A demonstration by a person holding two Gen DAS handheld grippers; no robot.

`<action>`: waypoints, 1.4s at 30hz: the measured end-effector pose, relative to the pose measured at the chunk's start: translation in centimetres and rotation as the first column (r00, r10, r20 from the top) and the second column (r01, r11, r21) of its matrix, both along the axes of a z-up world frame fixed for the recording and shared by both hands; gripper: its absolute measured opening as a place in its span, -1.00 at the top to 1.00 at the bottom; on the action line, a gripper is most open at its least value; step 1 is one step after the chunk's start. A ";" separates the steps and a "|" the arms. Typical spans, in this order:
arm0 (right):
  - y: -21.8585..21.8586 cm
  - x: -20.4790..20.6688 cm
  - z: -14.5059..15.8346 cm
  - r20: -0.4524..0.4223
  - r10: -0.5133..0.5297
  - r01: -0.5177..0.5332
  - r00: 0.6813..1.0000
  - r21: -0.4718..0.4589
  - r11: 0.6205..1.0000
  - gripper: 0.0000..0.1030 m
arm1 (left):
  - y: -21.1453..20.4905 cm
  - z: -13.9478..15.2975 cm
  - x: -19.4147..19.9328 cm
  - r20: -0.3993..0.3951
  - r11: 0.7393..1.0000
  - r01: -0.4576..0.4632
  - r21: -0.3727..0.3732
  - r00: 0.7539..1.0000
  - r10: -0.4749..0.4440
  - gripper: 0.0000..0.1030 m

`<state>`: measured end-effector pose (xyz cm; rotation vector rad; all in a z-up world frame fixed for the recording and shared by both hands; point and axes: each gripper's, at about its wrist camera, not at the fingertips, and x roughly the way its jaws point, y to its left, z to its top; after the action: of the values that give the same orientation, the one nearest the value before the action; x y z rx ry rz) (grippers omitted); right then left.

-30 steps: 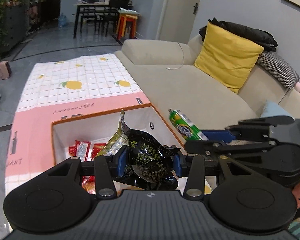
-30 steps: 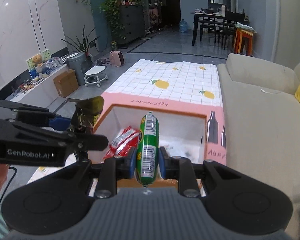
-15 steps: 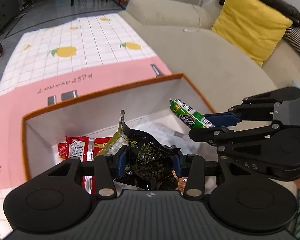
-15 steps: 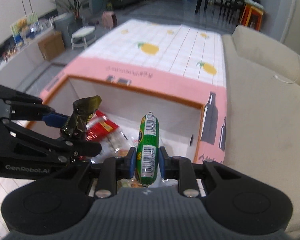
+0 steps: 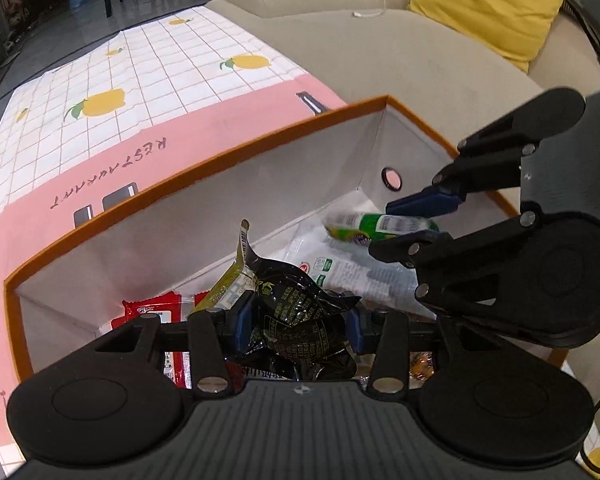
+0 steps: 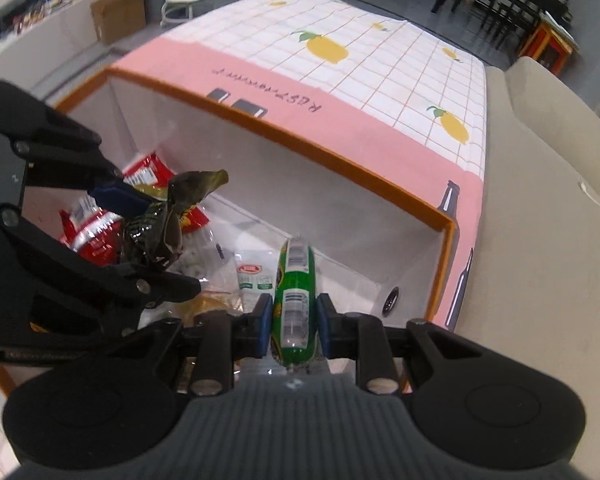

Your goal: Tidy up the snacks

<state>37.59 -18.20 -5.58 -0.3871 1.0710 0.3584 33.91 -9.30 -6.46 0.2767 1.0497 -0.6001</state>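
Two grippers hang over one orange-rimmed white box (image 5: 204, 168), both tilted steeply down into it. Left gripper (image 5: 296, 322): blue pads clamped on a crumpled black snack pouch (image 5: 300, 320) with gold print, its olive-yellow sealed edge sticking up. Right gripper (image 6: 292, 318): jaws narrow, pinching a green sausage stick (image 6: 294, 292) with a barcode label, held lengthwise between the pads. From the left wrist view the right gripper (image 5: 416, 220) and its green sausage stick (image 5: 376, 226) sit inside the box near the right wall, close to a round finger hole. From the right wrist view the left gripper (image 6: 140, 216) and black pouch (image 6: 168, 216) sit at the box's left side.

Box contents: red snack packets (image 6: 96, 236) along the left, a white packet (image 5: 348, 276) with green and red marks on the floor, an orange-brown item (image 6: 216, 304) partly hidden under the grippers.

Surface: the box rests on a table under a cloth (image 5: 140, 76), pink band nearest with "RESTAURANT" lettering and bottle drawings, white grid with yellow lemons beyond. The far cloth is bare.

Room: beige sofa (image 5: 400, 52) just beside the table, yellow cushion (image 5: 492, 0) on it, a white cable on the seat. Grey tile floor, dark dining chairs (image 6: 496, 4), a cardboard carton (image 6: 118, 14), a round white stool (image 6: 188, 2).
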 end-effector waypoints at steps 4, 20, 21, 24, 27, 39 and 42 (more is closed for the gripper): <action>0.6 0.1 -0.7 0.005 0.028 -0.027 1.000 -0.066 0.997 0.61 | -0.3 -0.6 0.1 0.001 1.000 0.000 0.028 1.000 -0.001 0.00; 0.5 -1.4 0.7 0.030 0.015 -0.012 0.999 -0.100 0.995 0.26 | 0.4 2.2 -1.2 0.044 0.999 -0.026 0.037 0.999 0.025 -0.37; 0.4 -1.5 1.0 0.031 0.007 -0.005 1.000 -0.091 0.996 0.21 | 0.6 2.6 -1.4 0.051 0.999 -0.031 0.038 0.998 0.029 -0.37; 0.3 -2.3 1.9 0.039 -0.010 0.012 0.999 -0.070 0.998 0.19 | 0.8 3.9 -2.0 0.066 0.999 -0.037 0.035 0.997 0.034 -0.37; 0.3 -3.2 3.1 0.055 -0.015 0.019 0.998 -0.068 0.997 0.01 | 1.1 5.1 -2.9 0.089 0.998 -0.052 0.033 0.995 0.049 -0.37; 0.1 -10.1 10.1 0.150 -0.067 0.061 0.986 0.045 0.997 -0.22 | 3.4 12.5 -10.9 0.271 0.991 -0.132 -0.024 0.953 0.134 -0.37; -0.2 -12.9 12.0 0.184 -0.090 0.074 0.979 0.093 0.993 -0.23 | 4.1 14.3 -13.5 0.323 0.985 -0.174 -0.020 0.931 0.171 -0.38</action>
<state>24.72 -18.44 6.43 -0.2930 0.8813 0.2868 20.44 -5.22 7.83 0.2768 0.7492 -0.3753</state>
